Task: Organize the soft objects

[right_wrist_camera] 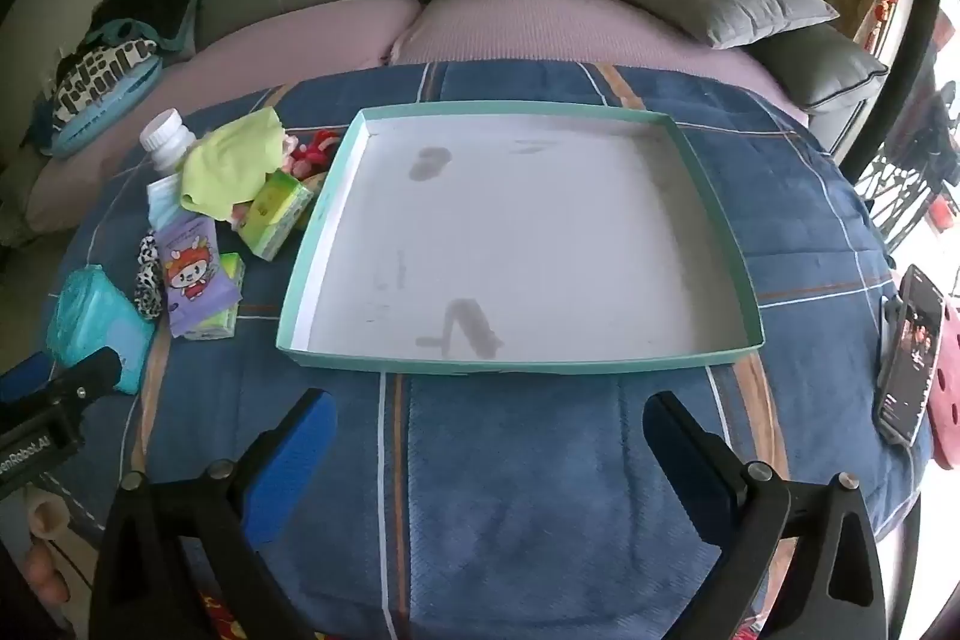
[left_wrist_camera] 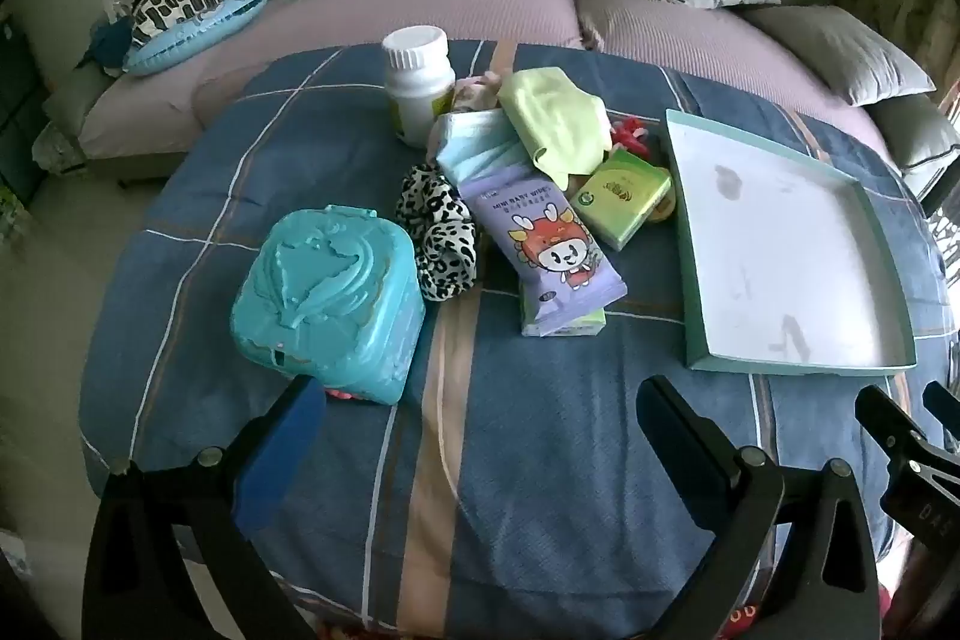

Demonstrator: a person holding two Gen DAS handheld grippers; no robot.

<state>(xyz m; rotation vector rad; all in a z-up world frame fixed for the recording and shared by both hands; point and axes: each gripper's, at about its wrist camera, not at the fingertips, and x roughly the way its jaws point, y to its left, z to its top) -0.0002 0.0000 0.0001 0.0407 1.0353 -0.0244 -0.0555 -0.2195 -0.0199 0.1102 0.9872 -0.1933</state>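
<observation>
Soft objects [left_wrist_camera: 528, 172] lie heaped beside the tray [right_wrist_camera: 714, 196]; we hold left gripper [left_wrist_camera: 480, 400] and right gripper [right_wrist_camera: 489, 412] spread wide, empty.

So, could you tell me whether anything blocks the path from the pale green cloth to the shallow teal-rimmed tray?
Nothing visible does: the pale green cloth tops the pile, and the tray beside it holds nothing.

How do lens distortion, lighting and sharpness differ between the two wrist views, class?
Left wrist view: strong fisheye bend, dark vignetted corners, dim even light; the baby wipes pack reads sharp, while the sofa pillows look softer. Right wrist view: same curved edges; the tray floor looks slightly smeared with grey marks, and daylight is blown out at the right edge beside the phone.
</observation>
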